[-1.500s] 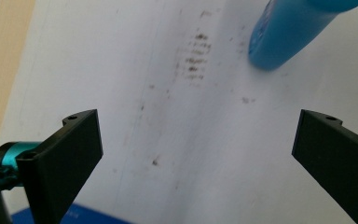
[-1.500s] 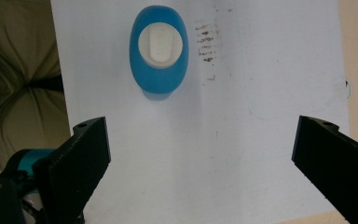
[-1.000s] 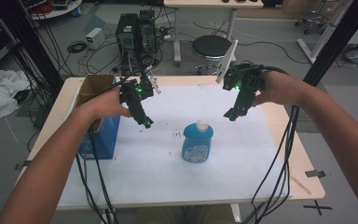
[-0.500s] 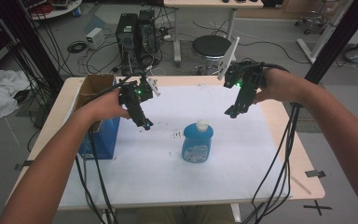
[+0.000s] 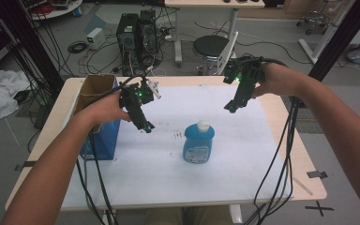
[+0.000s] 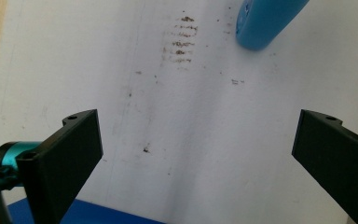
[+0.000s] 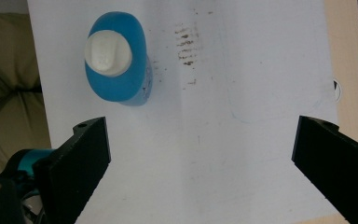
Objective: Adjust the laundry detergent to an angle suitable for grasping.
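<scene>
- The left gripper (image 5: 146, 125) hangs over the white sheet (image 5: 168, 159) with its jaws spread wide and nothing between them; the blue bottle (image 5: 199, 142) stands near, off to its right.
- The right gripper (image 5: 230, 106) hovers with jaws wide apart too, holding nothing; the bottle stands upright, white cap (image 7: 107, 52) up, beyond its left jaw.
- A blue box (image 5: 98, 136) sits at the table's (image 5: 281, 117) left edge.

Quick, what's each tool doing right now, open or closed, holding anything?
Left tool: open, holding nothing, above the white sheet.
Right tool: open, holding nothing, apart from the blue bottle.
</scene>
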